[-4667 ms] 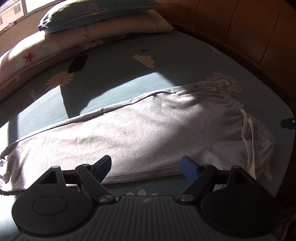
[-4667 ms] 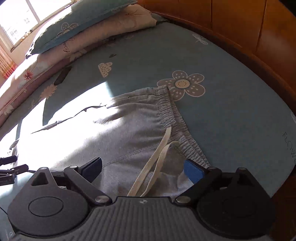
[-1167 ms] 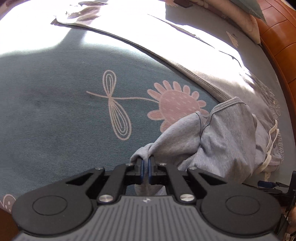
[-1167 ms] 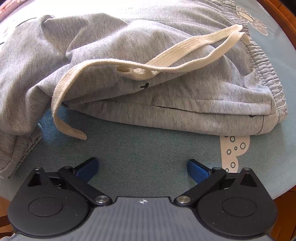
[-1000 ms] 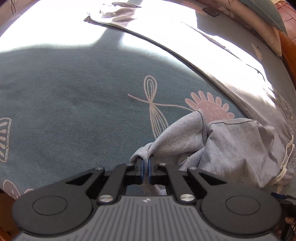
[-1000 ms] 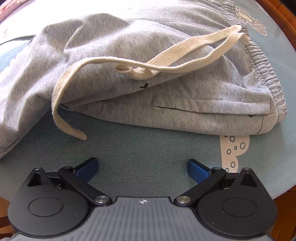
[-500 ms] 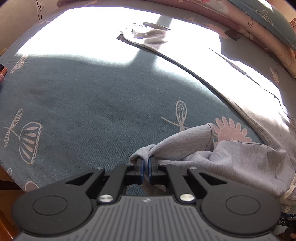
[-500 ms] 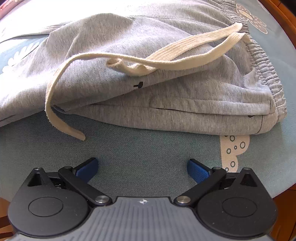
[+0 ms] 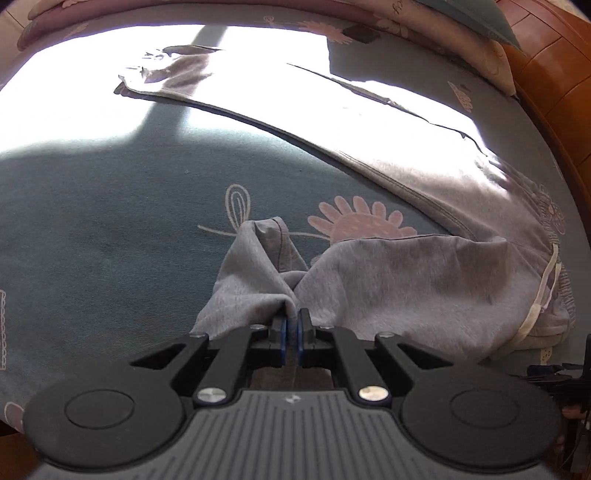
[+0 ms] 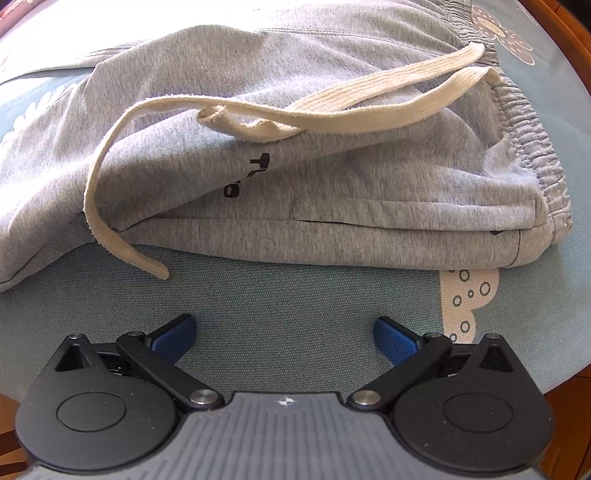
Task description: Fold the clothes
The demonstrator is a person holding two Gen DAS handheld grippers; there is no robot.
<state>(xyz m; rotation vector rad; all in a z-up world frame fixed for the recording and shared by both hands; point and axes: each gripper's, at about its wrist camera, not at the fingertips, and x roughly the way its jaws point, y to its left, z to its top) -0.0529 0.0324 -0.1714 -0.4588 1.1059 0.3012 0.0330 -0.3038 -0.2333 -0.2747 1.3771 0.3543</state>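
Grey sweatpants (image 9: 424, 280) lie on a teal patterned bedsheet (image 9: 110, 229). One leg stretches flat to the far left in bright sun, its cuff (image 9: 162, 77) at the far end. My left gripper (image 9: 290, 325) is shut on the other leg's cuff, holding it bunched above the sheet. In the right wrist view the waistband (image 10: 532, 147) and cream drawstring (image 10: 332, 110) lie just beyond my right gripper (image 10: 284, 336), which stands open over bare sheet with nothing between its fingers.
Pillows (image 9: 443, 22) and a pink quilt are stacked along the bed's far edge, with a dark phone (image 9: 360, 35) beside them. A wooden headboard (image 9: 554, 74) runs along the right. The bed's near edge (image 10: 554, 387) drops off beside my right gripper.
My left gripper has pulled the held cuff leftwards and slightly up, drawing that leg out from the waistband. The drawstring and top fabric shifted a little. The right gripper stayed put.
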